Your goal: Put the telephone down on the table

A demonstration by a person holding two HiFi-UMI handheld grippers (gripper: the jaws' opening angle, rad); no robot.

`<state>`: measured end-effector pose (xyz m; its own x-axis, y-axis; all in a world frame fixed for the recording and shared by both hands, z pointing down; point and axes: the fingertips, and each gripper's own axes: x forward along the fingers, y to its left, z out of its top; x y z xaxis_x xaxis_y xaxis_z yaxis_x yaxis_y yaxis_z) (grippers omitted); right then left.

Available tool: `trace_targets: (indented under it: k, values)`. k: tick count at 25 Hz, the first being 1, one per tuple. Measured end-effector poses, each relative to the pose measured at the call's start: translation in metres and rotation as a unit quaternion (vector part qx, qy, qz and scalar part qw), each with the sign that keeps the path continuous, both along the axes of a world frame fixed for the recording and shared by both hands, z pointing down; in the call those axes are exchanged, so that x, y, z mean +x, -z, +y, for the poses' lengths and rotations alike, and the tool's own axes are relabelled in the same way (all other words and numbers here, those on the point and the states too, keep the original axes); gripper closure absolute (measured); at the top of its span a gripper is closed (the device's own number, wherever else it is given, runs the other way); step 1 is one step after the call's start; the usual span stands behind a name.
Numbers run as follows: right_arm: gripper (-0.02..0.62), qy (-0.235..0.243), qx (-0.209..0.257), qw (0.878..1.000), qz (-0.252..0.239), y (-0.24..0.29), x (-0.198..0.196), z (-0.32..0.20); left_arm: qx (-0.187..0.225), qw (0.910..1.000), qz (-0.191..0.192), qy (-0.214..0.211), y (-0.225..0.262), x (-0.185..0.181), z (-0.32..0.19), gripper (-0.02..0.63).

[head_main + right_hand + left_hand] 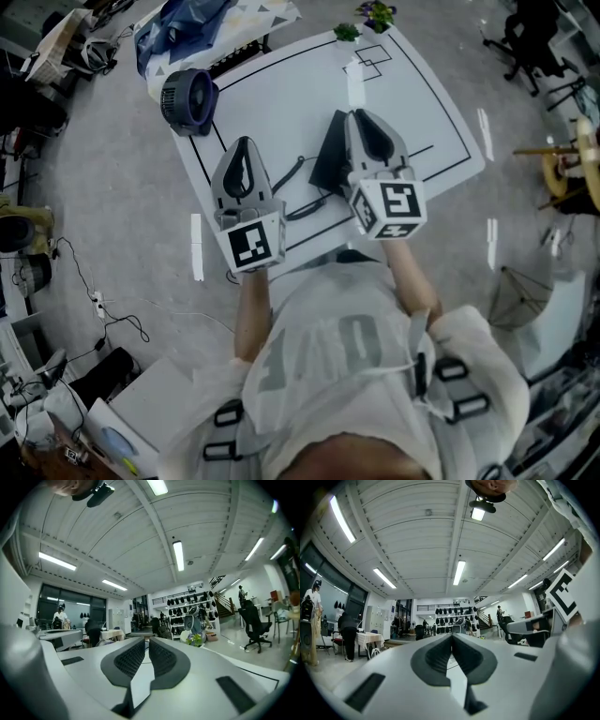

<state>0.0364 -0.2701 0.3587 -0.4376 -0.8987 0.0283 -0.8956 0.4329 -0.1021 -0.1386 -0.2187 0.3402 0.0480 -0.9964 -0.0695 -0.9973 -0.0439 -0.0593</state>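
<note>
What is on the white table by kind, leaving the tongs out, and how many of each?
Telephone: 1
Potted plants: 2
Round dark fan: 1
Total: 4

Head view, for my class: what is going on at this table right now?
A person holds the left gripper and the right gripper above a white table marked with black lines. A black telephone lies on the table, partly hidden under the right gripper. Both grippers' jaws are together with nothing between them, so neither holds it.
</note>
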Motion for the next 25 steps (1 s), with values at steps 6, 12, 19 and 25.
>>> trace_targets:
  k: [6,12,19,25]
  values:
    - [0.586,0.025,-0.033,0.999,0.028,-0.03,-0.01,0.014,-0.009,1.0,0.003,0.004,-0.009,-0.002,0.007,0.598]
    - [0.588,0.031,-0.068,0.997,0.037,-0.053,-0.009,0.024,-0.028,0.9996,0.01,0.003,-0.021,-0.001,0.007,0.598]
    - [0.588,0.032,-0.082,0.996,0.034,-0.062,-0.007,0.024,-0.033,0.9994,0.012,-0.003,-0.027,0.006,0.005,0.598]
    - [0.588,0.03,-0.08,0.996,0.033,-0.061,-0.002,0.017,-0.034,0.9993,0.017,-0.003,-0.028,0.007,0.001,0.598]
